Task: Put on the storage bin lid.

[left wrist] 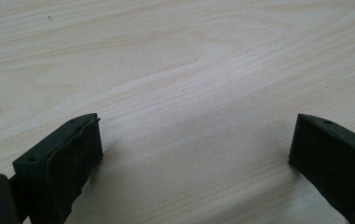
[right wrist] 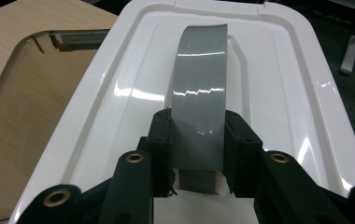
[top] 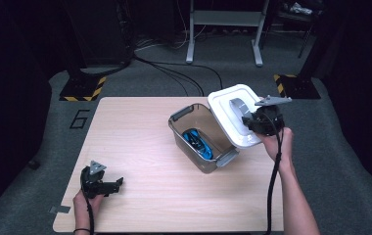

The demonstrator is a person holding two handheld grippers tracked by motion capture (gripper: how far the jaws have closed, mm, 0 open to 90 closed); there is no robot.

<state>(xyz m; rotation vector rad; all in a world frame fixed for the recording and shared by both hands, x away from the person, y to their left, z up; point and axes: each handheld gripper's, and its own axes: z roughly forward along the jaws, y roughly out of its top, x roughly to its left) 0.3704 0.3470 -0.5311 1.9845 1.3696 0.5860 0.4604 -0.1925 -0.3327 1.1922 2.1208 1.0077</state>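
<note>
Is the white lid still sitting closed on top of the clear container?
No, the white lid is lifted off to the side by its grey handle in the right gripper, leaving the clear container open.

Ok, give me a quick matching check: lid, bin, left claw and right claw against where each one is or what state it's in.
Things:
1. white lid
2. clear bin
3. left claw
4. right claw

States:
a. open, low over bare table
b. shut on the grey handle
c. tilted, held off the bin
d. open-topped, blue item inside

Pairs: 1-c, 2-d, 3-a, 4-b
</note>
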